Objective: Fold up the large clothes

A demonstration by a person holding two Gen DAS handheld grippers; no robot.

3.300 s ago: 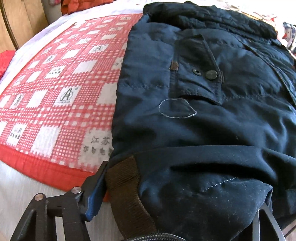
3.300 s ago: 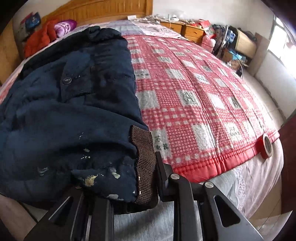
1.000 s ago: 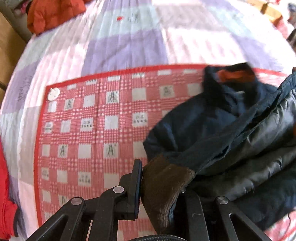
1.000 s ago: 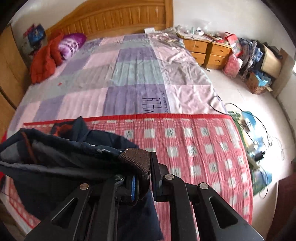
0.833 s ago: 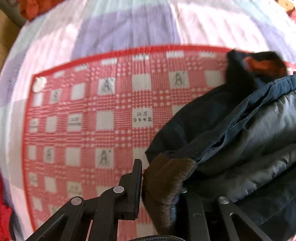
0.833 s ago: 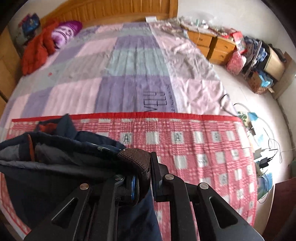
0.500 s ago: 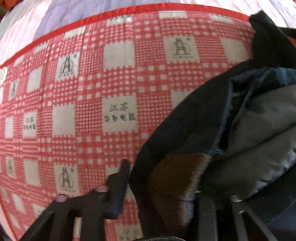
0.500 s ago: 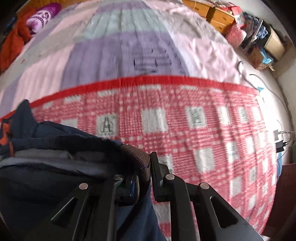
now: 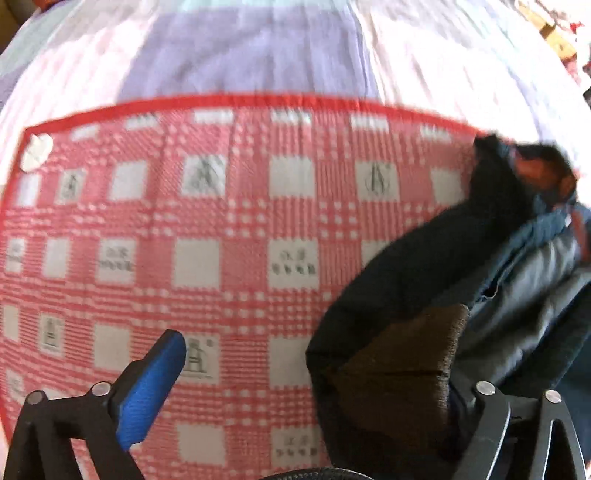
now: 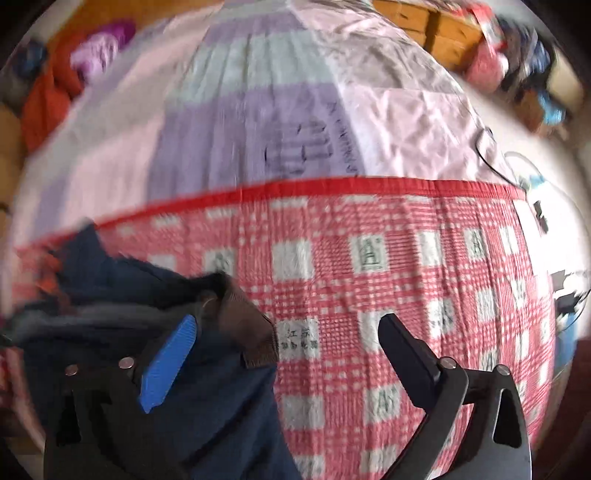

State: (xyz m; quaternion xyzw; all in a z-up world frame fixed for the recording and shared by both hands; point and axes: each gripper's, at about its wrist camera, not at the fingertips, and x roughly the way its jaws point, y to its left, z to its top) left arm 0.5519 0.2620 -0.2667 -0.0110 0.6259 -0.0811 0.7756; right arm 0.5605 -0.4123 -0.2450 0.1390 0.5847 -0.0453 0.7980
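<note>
The navy jacket (image 9: pixel 424 266) is lying bunched up on the red-and-white checked quilt (image 9: pixel 221 258), which is spread over a bed with a pastel patchwork sheet (image 10: pixel 258 110). Its grey lining shows where it's folded over, and there's a bit of orange inside the collar end at the far edge. The brown knit cuff (image 9: pixel 399 376) on one side sits between the left gripper (image 9: pixel 328 369) jaws, which have just been opening and are now spread wide, with the blue pad well clear of the fabric. Same story on the other side: the right gripper (image 10: pixel 288 332) has just been opening too, jaws wide apart, and the other brown cuff (image 10: pixel 247 325) is lying loose between them, nothing pinching it. Both views are pretty motion-blurred. Further back in the right wrist view there's a red garment (image 10: pixel 44 99) and something purple near the wooden headboard, plus wooden drawers (image 10: pixel 436 33) and clutter off to the right.
</note>
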